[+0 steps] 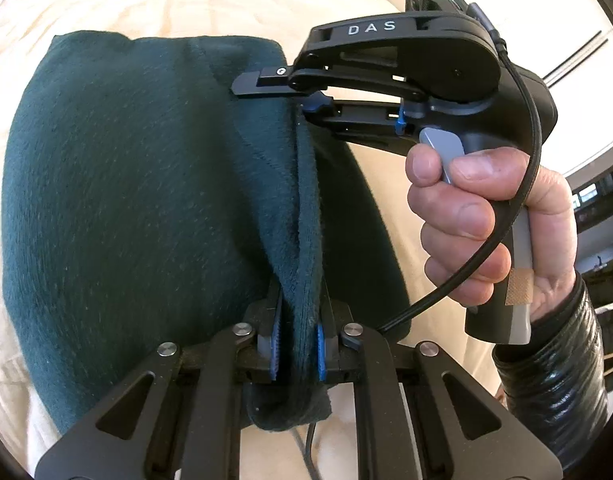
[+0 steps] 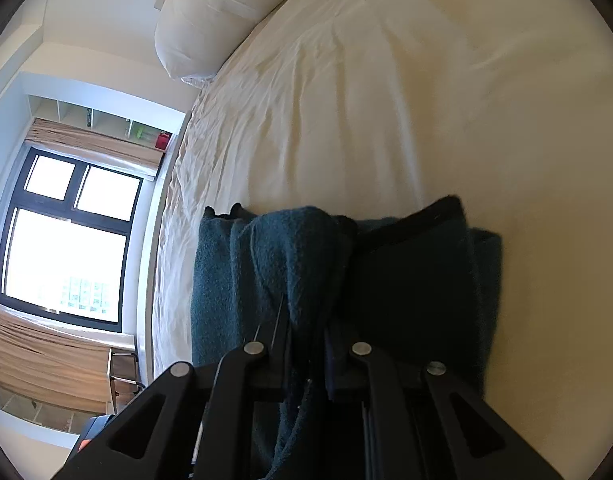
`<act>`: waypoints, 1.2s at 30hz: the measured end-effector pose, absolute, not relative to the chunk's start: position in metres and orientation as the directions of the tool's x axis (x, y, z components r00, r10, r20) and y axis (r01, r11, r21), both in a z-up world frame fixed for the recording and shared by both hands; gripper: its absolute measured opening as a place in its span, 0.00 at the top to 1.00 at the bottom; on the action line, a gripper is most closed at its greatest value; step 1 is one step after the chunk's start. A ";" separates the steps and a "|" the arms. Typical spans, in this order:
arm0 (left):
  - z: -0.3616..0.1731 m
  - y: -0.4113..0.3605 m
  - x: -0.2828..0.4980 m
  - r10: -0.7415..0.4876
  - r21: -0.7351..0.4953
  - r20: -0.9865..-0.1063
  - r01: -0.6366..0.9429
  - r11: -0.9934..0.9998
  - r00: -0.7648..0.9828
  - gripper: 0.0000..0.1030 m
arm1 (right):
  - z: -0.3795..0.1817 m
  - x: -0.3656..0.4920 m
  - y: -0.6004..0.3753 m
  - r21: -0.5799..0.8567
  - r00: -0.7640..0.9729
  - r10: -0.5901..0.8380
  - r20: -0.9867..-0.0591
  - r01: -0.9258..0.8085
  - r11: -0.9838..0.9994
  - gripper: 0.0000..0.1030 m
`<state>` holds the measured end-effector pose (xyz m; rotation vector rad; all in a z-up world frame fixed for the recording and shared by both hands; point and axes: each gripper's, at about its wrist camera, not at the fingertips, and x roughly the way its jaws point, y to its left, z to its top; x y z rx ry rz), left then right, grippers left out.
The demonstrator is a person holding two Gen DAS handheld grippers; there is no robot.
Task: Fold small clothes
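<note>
Both grippers are pinching 1 hem of the dark green cloth: the left gripper is clamping it at 6 o'clock in the left wrist view, and the right gripper is biting the same edge at 1 o'clock, nearly closed. The rest of the cloth is lying on the bed. To fold well, both grippers should be travelling together, keeping the hem taut and level. The sheet is lying open toward 12 o'clock; the pillow sits well apart.
</note>
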<state>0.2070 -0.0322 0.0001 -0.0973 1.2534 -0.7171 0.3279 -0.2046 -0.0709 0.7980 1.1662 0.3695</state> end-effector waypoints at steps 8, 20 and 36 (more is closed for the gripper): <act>0.010 -0.061 0.200 -0.546 -0.441 -0.829 0.459 0.771 0.122 0.90 | -0.065 0.325 -0.219 0.692 0.358 0.615 -0.702 0.140 0.708 0.88; -0.009 -0.047 0.193 -0.568 -0.463 -0.814 0.454 0.761 0.122 0.75 | -0.083 0.318 -0.240 0.697 0.345 0.617 -0.707 0.195 0.690 0.82; 0.040 0.170 0.209 -0.605 -0.497 -0.733 0.361 0.789 0.312 0.32 | -0.071 0.210 -0.210 0.728 0.327 0.661 -0.675 0.150 0.669 0.55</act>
